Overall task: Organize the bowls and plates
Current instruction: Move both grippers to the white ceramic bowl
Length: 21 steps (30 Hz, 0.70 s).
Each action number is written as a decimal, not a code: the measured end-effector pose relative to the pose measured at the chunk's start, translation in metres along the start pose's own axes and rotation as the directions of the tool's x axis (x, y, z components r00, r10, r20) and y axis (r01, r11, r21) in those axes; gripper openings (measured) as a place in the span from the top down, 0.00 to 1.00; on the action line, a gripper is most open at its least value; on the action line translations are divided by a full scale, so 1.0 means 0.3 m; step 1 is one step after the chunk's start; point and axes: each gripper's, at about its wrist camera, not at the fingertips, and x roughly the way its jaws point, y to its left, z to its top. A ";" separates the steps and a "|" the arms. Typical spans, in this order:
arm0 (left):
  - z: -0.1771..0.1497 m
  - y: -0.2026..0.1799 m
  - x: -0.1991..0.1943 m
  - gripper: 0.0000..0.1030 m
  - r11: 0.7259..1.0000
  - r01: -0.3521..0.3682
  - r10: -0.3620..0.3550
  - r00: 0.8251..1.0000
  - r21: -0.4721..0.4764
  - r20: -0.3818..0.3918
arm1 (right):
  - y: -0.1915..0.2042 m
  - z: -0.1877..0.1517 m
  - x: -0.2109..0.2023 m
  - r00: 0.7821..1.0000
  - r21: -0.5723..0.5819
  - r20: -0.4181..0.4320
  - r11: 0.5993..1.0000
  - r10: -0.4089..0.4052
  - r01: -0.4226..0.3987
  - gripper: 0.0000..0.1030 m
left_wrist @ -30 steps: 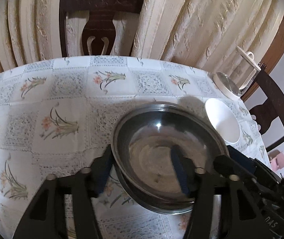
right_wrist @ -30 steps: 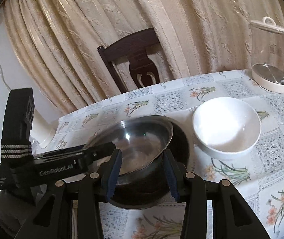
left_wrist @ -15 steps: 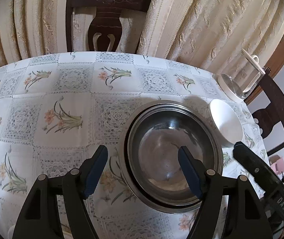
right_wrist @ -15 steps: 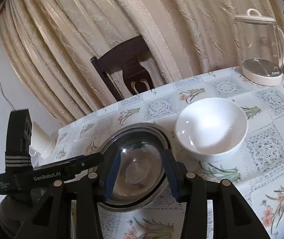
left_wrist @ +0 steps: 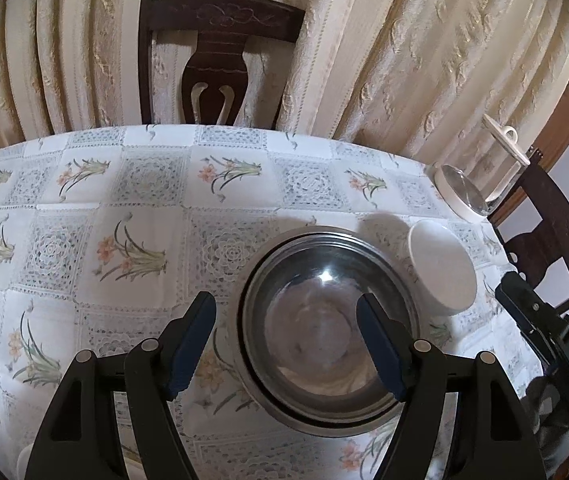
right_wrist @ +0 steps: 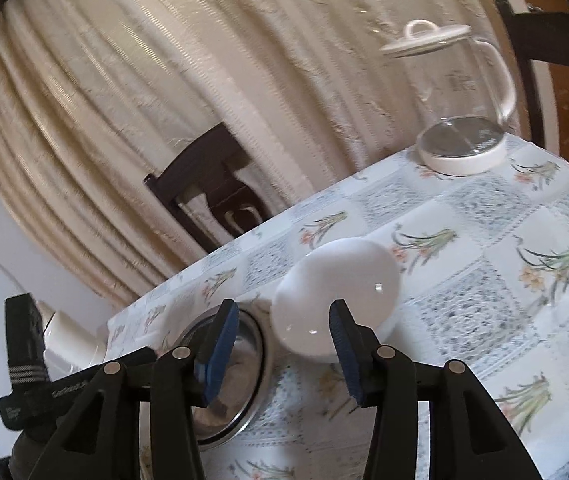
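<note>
Steel bowl [left_wrist: 330, 332] nested, left tool [left_wrist: 286, 346] released above it. Right tool [right_wrist: 284, 354], jaws just widening, empty, nearing white bowl [right_wrist: 334, 300]; next: straddle rim, clench.

On the table [left_wrist: 84, 208], the white bowl [left_wrist: 442, 266] sits just right of the steel bowls [left_wrist: 326, 328], kettle [left_wrist: 480, 172] behind.

Probably a home dining room: tablecloth [left_wrist: 124, 208], chair [left_wrist: 212, 56], curtains [left_wrist: 384, 40].
</note>
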 end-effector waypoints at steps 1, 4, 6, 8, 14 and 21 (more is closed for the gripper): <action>0.000 -0.009 0.000 0.29 1.000 0.002 -0.002 1.000 0.004 0.000 | -0.008 0.002 0.003 1.000 0.008 0.000 1.000 -0.007 0.007 0.51; -0.005 -0.037 -0.004 0.29 1.000 0.006 -0.006 1.000 0.015 0.004 | -0.026 0.005 0.010 1.000 0.019 -0.002 1.000 -0.024 0.024 0.51; -0.009 -0.054 -0.007 0.29 1.000 0.000 0.000 1.000 0.027 0.012 | -0.034 0.004 0.011 1.000 0.026 -0.007 0.999 -0.023 0.023 0.50; -0.015 -0.075 -0.013 0.29 0.999 -0.016 0.015 1.000 0.050 0.025 | -0.038 0.006 0.008 1.000 0.022 -0.003 0.999 -0.026 0.026 0.49; -0.032 -0.130 -0.027 0.29 0.987 -0.089 0.081 0.995 0.135 0.066 | -0.049 0.006 0.006 0.999 0.016 0.002 0.999 -0.037 0.037 0.47; -0.035 -0.176 -0.029 0.29 0.981 -0.102 0.091 0.993 0.166 0.076 | -0.077 0.014 0.008 0.999 0.038 0.002 0.998 -0.042 0.042 0.47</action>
